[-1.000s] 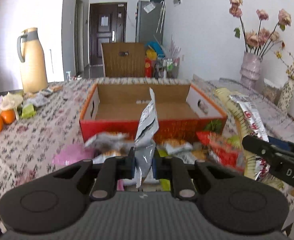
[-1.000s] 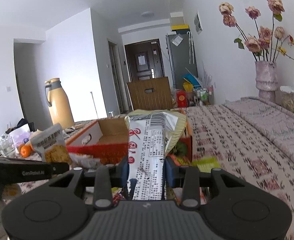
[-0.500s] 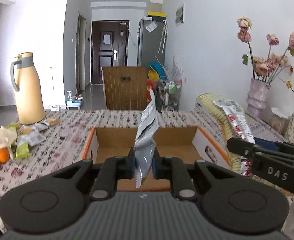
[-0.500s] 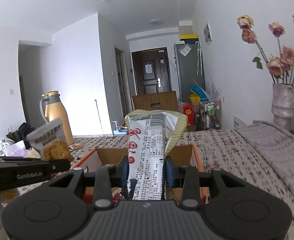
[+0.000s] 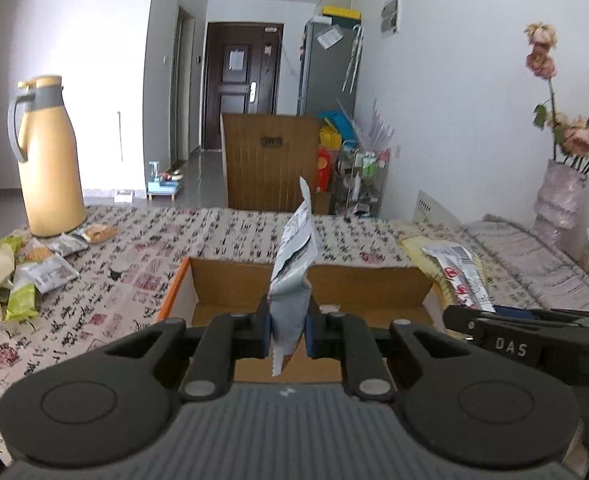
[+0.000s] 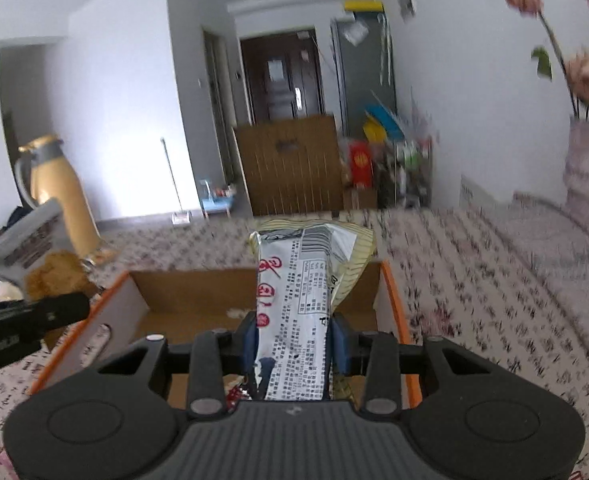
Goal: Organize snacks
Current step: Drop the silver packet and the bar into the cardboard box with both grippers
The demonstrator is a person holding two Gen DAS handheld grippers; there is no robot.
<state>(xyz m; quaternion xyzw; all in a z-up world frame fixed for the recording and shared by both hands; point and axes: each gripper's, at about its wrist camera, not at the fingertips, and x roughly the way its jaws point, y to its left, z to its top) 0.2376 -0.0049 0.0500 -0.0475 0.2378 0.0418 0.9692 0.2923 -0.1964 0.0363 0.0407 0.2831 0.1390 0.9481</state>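
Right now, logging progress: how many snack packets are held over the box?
2: a silver packet in the left gripper, a yellow-white packet in the right gripper.

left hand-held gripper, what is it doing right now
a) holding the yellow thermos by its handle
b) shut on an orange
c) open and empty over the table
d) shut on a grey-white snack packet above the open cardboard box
d: the left hand-held gripper is shut on the grey-white snack packet, which stands up between its fingers with the open cardboard box just beyond.
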